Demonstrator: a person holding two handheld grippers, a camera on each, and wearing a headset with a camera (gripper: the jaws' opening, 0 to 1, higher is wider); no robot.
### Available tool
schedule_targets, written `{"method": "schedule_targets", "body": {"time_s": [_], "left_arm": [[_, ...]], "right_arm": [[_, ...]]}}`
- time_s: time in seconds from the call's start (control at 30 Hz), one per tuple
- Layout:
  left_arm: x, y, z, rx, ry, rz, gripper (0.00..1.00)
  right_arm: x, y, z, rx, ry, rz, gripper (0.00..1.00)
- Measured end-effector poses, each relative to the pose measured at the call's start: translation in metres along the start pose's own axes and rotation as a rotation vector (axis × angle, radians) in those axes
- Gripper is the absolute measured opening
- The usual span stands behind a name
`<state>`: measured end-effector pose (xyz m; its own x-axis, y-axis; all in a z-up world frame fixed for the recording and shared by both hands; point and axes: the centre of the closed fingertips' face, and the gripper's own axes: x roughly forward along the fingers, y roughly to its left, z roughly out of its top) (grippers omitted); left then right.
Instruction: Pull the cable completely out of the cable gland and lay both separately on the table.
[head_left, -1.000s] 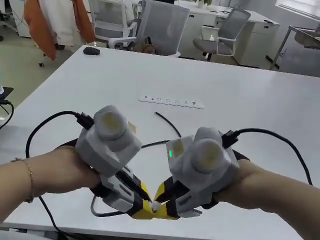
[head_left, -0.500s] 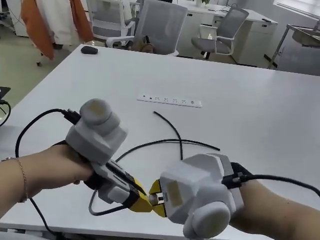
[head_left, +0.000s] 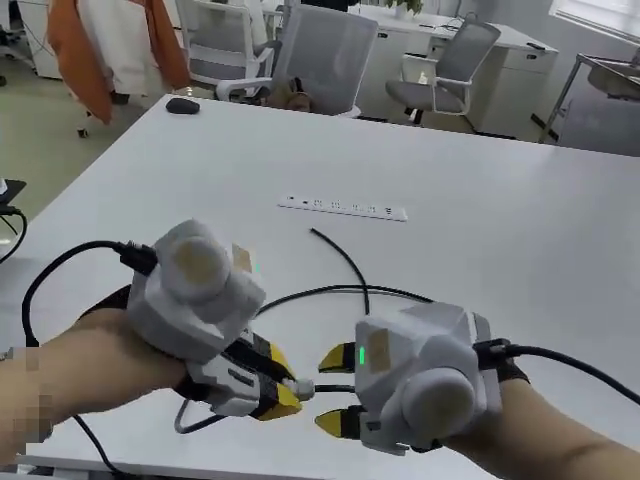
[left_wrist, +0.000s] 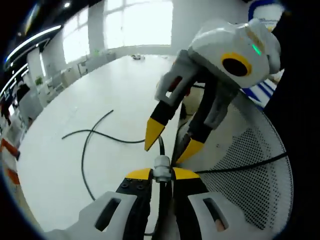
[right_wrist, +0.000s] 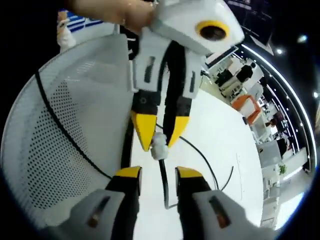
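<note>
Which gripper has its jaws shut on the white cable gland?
The left gripper clamps the cable gland; the right gripper has jaws open around the cable.

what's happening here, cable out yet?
Not yet. A person is working two handheld grippers over a white table. The left gripper is shut on the white cable gland, held just above the table's near edge. The right gripper faces it with its jaws open on either side of the black cable, close to the gland, not clamped. The cable runs through the gland, and the rest lies looped on the table.
</note>
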<state>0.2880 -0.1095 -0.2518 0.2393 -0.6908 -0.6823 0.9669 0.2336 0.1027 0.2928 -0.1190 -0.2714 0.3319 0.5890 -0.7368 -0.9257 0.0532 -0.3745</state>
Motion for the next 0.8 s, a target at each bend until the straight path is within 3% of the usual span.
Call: {"method": "schedule_targets", "body": {"time_s": [0.03, 0.17, 0.23, 0.33, 0.43, 0.47, 0.6, 0.73, 0.8], "left_arm": [[-0.001, 0.002, 0.004, 0.066, -0.004, 0.039, 0.16], [0.0, 0.002, 0.005, 0.179, 0.006, 0.112, 0.16], [0.001, 0.001, 0.003, 0.199, 0.017, 0.122, 0.16], [0.002, 0.001, 0.001, 0.237, 0.03, 0.14, 0.17], [0.003, 0.0, 0.004, 0.352, 0.027, 0.178, 0.16], [0.004, -0.003, 0.003, 0.351, 0.029, 0.169, 0.16], [0.006, -0.005, 0.002, 0.328, 0.018, 0.172, 0.16], [0.006, -0.002, -0.001, 0.291, 0.014, 0.176, 0.16], [0.004, 0.001, -0.004, 0.261, 0.004, 0.193, 0.16]], "right_arm": [[0.0, -0.001, 0.001, 0.02, -0.014, -0.013, 0.25], [0.002, 0.0, -0.003, 0.038, -0.007, -0.055, 0.23], [0.002, -0.003, 0.0, 0.049, -0.022, -0.079, 0.21], [0.002, 0.0, 0.006, 0.05, -0.037, -0.073, 0.18], [0.001, -0.004, 0.005, 0.038, -0.032, -0.105, 0.1], [0.0, -0.004, 0.005, 0.038, -0.028, -0.11, 0.05], [-0.001, 0.0, 0.005, 0.046, -0.024, -0.1, 0.05], [-0.002, 0.0, 0.0, 0.049, -0.01, -0.103, 0.04], [-0.004, -0.002, -0.004, 0.084, -0.006, -0.109, 0.04]]}}
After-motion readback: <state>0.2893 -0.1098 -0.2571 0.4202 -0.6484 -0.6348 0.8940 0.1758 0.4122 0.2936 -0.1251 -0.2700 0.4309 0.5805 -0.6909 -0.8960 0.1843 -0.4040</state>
